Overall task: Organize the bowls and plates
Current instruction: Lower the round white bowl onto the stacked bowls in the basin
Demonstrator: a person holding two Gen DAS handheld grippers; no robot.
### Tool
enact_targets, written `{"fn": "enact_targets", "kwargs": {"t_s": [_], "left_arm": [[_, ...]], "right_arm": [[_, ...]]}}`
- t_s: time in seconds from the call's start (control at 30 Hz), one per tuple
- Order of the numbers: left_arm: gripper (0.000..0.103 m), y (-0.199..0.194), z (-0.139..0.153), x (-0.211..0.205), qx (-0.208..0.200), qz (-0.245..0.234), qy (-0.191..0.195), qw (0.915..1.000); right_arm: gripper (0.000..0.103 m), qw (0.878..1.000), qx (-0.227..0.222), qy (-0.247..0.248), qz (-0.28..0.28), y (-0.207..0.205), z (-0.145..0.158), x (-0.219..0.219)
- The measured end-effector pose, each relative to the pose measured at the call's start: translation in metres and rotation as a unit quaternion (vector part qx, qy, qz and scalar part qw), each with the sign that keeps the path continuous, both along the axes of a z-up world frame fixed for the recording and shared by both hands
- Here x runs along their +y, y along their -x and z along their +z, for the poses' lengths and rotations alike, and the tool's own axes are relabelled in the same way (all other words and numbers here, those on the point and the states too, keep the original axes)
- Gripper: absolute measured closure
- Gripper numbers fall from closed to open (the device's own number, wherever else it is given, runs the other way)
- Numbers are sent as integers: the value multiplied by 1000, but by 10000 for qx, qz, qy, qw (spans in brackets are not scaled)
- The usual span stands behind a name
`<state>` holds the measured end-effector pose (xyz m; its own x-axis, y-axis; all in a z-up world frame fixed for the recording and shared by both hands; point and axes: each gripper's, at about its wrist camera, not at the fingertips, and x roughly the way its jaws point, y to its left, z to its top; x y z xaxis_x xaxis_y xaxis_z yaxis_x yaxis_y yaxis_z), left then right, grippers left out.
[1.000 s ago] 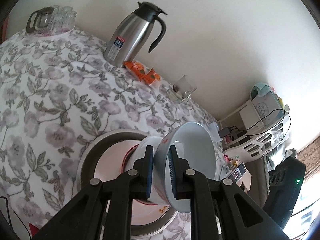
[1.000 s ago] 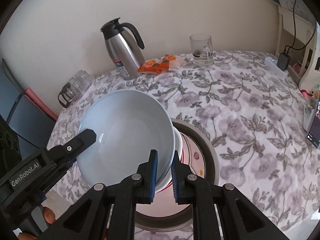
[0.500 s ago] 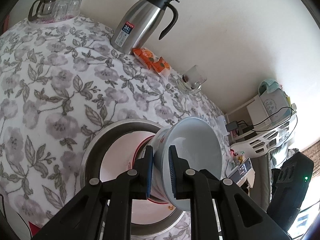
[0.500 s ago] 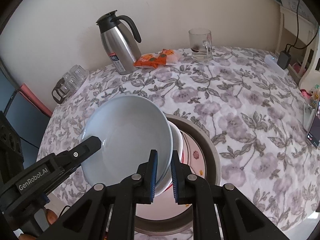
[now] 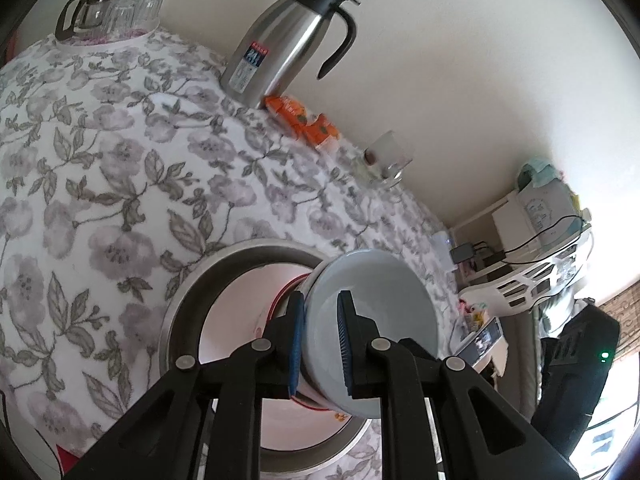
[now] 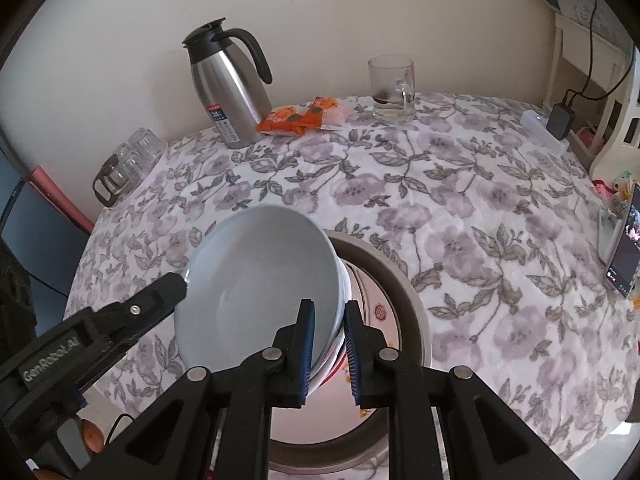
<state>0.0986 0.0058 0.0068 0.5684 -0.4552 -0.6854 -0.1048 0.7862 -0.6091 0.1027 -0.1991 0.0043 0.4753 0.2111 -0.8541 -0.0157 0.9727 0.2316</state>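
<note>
Pale blue bowl (image 5: 384, 320), seen from the left wrist, is tilted over a steel basin (image 5: 188, 292) on the floral-clothed surface (image 5: 100, 168), its rim pinched between the pads of the left hand-held gripper (image 5: 320, 344); a steel thermos jug (image 5: 288, 40) stands at 12 o'clock. From the right wrist, the same bowl (image 6: 256, 276) sits nested in a white bowl (image 6: 340, 312), the right hand-held gripper (image 6: 330, 350) straddles both rims with its jaws opening, and the left hand-held gripper (image 6: 176, 284) grips the rim at 9 o'clock.
</note>
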Motion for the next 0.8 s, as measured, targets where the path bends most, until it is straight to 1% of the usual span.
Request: {"fn": "enact_targets", "kwargs": {"t_s": [0.53,0.8], "left_arm": [[88,1,0,2,-22,41,36,10000],[88,0,-1,2,-6,41,37,10000]], "right_arm": [[85,10000,14,-42,40,-1,1,-1],[84,9999,-73,-59,-54,0,6,-9]]}}
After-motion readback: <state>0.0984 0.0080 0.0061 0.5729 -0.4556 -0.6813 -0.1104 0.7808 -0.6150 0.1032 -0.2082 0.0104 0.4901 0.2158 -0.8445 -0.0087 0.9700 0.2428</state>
